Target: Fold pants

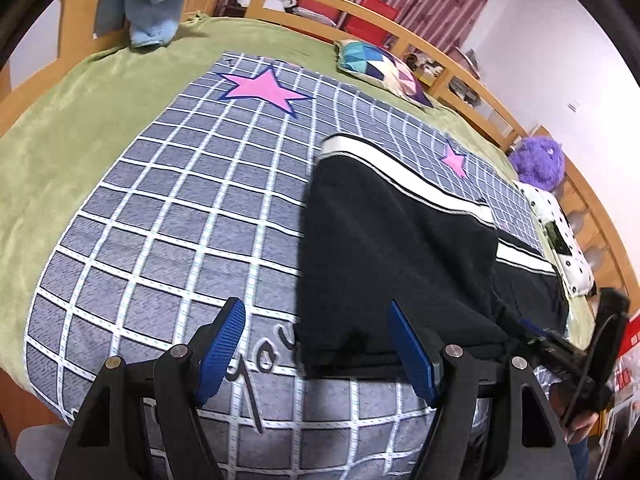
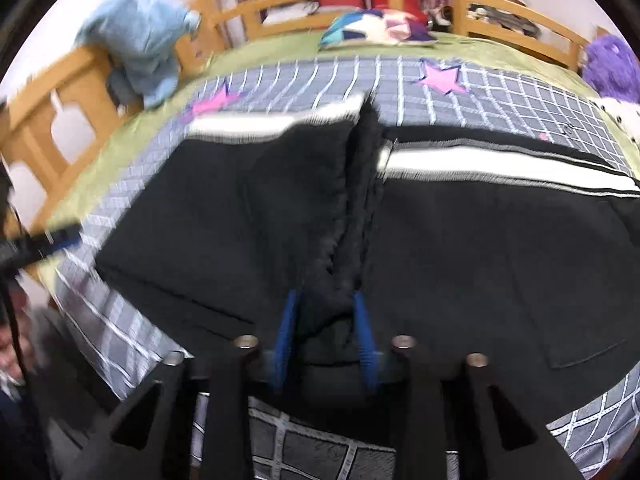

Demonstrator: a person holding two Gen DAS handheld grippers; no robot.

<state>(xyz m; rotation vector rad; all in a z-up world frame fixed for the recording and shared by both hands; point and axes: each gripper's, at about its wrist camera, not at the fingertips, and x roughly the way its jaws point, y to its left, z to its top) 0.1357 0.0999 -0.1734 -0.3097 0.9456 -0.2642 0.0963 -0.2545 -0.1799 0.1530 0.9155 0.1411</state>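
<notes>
Black pants (image 1: 392, 248) with a white side stripe lie on a grey checked blanket (image 1: 168, 216) on the bed. My left gripper (image 1: 316, 336) is open, hovering over the blanket at the near left corner of the pants, empty. My right gripper (image 2: 326, 312) is shut on a bunched ridge of the black pants (image 2: 460, 248) near the middle of the near edge; the cloth rises in a fold between the blue pads (image 2: 286, 332). The right gripper also shows in the left wrist view (image 1: 560, 344), at the right edge of the pants. The right view is motion-blurred.
A green bedspread (image 1: 60, 128) lies under the blanket. A blue plush toy (image 1: 160, 0) sits at the far left, a patchwork pillow (image 1: 384, 68) at the back, a purple plush (image 1: 538, 162) and a dotted pillow (image 1: 560, 236) at the right. A wooden bed rail (image 1: 440, 52) runs around.
</notes>
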